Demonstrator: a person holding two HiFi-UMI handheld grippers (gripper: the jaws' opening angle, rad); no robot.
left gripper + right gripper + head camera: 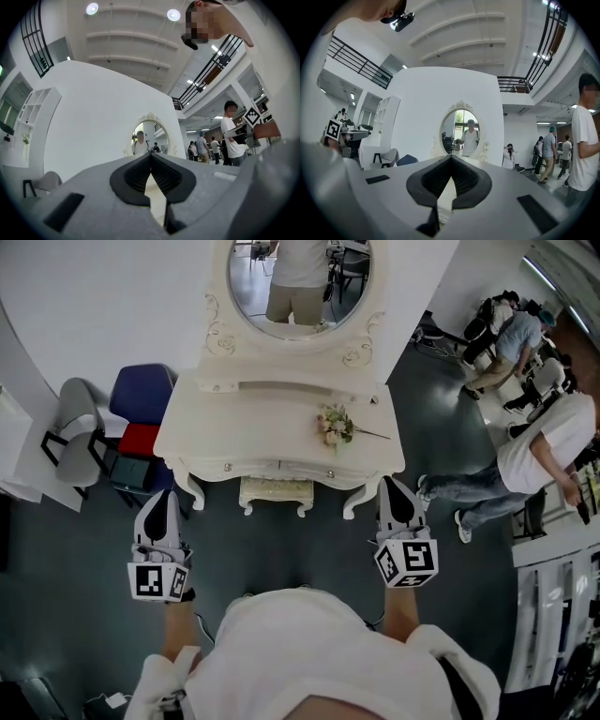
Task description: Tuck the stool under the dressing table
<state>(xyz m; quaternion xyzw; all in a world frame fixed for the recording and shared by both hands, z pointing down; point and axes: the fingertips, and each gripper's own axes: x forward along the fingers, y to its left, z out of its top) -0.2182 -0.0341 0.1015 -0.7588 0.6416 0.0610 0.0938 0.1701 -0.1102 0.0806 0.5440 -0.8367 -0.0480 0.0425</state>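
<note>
A cream stool [276,493] sits beneath the white dressing table [253,432], only its front edge and two curled legs showing. My left gripper [160,505] hovers over the dark floor in front of the table's left leg, shut and holding nothing. My right gripper [397,496] is level with it by the table's right leg, also shut and empty. In the left gripper view the left gripper [151,156] has its tips touching, with the oval mirror [148,136] beyond. The right gripper [450,158] in its own view faces the oval mirror [463,132] too.
A small flower sprig [337,425] lies on the tabletop. A grey chair [77,432] and a blue and red chair [139,413] stand left of the table. People [525,456] stand and walk at the right. A white shelf unit [553,587] lines the right edge.
</note>
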